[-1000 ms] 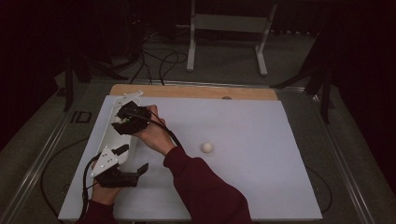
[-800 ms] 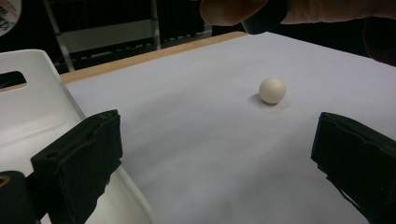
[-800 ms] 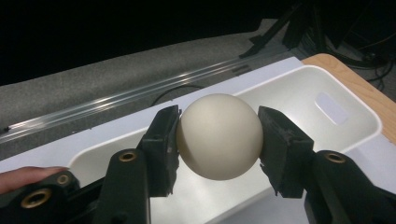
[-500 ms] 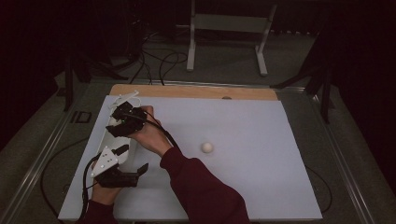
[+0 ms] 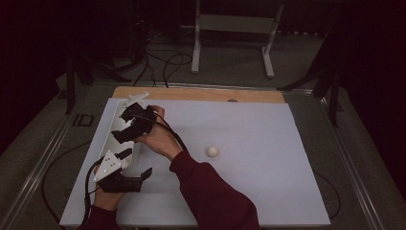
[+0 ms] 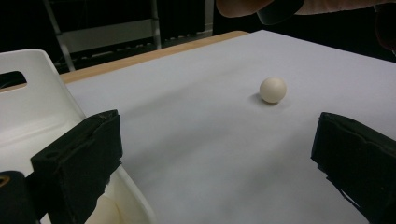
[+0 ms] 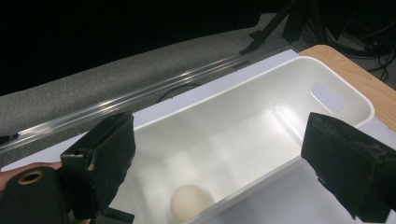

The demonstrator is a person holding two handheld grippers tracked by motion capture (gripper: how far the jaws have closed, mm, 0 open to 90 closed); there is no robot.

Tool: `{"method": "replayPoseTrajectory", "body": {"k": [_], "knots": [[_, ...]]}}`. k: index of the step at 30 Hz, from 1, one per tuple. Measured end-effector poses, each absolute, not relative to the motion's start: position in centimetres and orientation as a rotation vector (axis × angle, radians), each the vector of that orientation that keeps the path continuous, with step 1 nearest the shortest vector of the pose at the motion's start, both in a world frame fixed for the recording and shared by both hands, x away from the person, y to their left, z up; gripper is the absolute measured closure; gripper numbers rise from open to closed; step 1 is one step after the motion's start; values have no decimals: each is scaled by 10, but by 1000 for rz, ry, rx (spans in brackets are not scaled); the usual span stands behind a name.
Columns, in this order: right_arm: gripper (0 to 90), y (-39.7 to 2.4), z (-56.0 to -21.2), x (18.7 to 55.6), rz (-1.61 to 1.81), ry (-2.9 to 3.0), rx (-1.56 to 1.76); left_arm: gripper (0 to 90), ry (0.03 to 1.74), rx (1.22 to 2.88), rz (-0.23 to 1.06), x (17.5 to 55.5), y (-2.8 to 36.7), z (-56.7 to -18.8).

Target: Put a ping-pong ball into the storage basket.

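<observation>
My right gripper (image 5: 125, 125) hangs over the white bin (image 7: 261, 116), and its jaws have just been opening; they now stand wide apart with nothing between them. A ball (image 7: 190, 201) lies on the bin's floor below them, so I judge that one delivered. My left gripper (image 5: 136, 163) waits beside the bin, jaws apart and empty. A second ball (image 5: 212, 151) sits on the white sheet (image 5: 268, 143), well apart from the bin, likely next.
</observation>
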State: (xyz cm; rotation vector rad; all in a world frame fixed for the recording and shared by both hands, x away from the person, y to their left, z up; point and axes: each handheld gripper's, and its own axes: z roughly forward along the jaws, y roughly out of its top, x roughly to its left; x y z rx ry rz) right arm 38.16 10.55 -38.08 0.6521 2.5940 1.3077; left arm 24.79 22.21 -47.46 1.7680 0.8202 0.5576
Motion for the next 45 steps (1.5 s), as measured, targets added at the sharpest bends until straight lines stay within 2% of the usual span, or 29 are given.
{"method": "replayPoseTrajectory", "body": {"k": [45], "knots": [[97,52,-381,391,1317,2517,744,24,820,1777,564,247,222,-475]]}}
